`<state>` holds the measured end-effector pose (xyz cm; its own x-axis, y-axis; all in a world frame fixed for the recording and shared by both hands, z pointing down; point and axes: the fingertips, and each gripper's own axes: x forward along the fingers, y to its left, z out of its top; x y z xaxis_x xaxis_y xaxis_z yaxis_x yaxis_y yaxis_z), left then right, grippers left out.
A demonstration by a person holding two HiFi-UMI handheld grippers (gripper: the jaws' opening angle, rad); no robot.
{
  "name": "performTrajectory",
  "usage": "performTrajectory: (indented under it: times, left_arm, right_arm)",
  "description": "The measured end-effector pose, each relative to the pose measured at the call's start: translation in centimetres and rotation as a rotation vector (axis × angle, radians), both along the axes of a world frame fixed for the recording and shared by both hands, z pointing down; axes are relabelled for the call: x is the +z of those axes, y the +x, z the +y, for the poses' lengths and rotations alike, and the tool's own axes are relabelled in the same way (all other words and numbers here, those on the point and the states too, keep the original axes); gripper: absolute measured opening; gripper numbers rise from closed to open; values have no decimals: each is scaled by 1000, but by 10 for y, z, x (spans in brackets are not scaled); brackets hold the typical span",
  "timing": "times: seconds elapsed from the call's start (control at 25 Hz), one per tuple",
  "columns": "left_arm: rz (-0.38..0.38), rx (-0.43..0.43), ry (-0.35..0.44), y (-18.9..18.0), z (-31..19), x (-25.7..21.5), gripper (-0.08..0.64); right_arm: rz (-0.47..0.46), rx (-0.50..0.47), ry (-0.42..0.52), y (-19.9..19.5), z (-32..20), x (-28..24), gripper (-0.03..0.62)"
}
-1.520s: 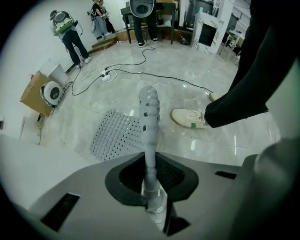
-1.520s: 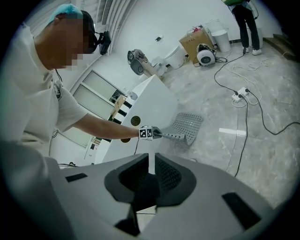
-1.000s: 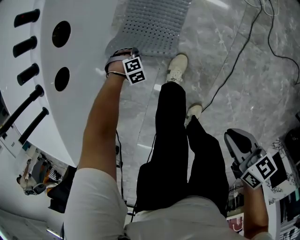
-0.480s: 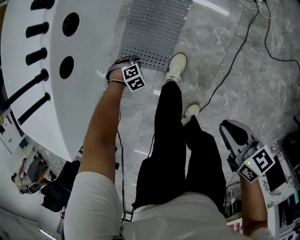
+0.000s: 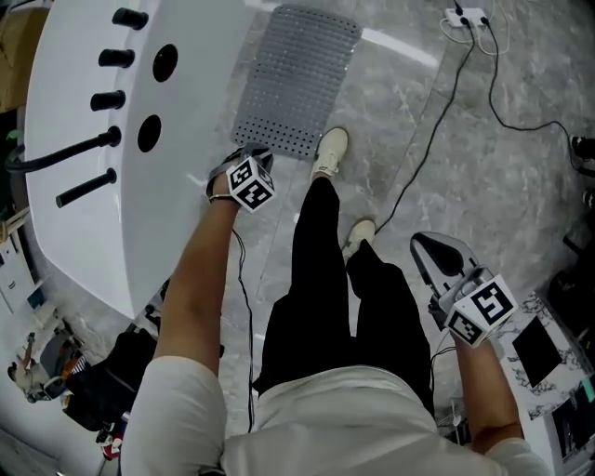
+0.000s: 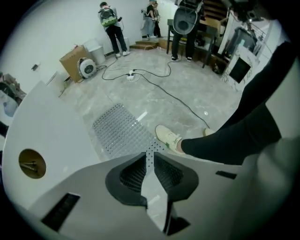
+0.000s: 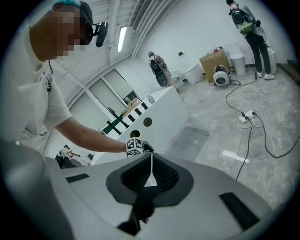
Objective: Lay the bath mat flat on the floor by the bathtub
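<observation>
The grey perforated bath mat (image 5: 297, 79) lies spread on the marble floor beside the white bathtub (image 5: 112, 214). My left gripper (image 5: 249, 156) sits at the mat's near corner by the tub. In the left gripper view the jaws of the left gripper (image 6: 150, 157) are closed on a narrow strip of that dotted corner, and the rest of the mat (image 6: 119, 131) stretches away flat. My right gripper (image 5: 433, 249) hangs off to the right, above the floor and far from the mat. The right gripper (image 7: 151, 158) is shut with nothing between its jaws.
The person's white shoes (image 5: 330, 152) stand just off the mat's near edge. A black cable (image 5: 437, 121) runs across the floor to a power strip (image 5: 465, 16). Black taps (image 5: 88, 144) stick up from the tub rim. People and a cardboard box (image 6: 75, 61) are far behind.
The head view has pulled back, so the whole mat now shows. The left gripper has stayed at the mat's near corner. The right gripper has drifted slightly left.
</observation>
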<state>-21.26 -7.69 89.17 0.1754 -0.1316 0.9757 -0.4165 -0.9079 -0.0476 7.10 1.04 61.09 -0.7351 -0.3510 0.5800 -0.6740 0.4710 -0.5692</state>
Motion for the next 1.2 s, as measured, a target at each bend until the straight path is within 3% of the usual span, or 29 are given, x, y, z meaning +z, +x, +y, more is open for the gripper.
performTrajectory:
  times: [0.32,0.68,0.8,0.96,1.2]
  left_arm:
    - [99,-212,-6,0,41,-83,54]
    - [226,-370,33,16,75,-189,26]
    - [313,-421,18,36,93,-226,23]
    - [484,-482,39,74,100,-290,18]
    - [669,-513,80,106,100,-391,18]
  right_arm:
    - [20,-3,80,6,21,-68,12]
    - [49,11,192,29,44,-147,11]
    - [55,11,214,38,51,-170,11]
    - [66,8,266,49,55,-199,9]
    - [53,-7,316,43,55,-229,9]
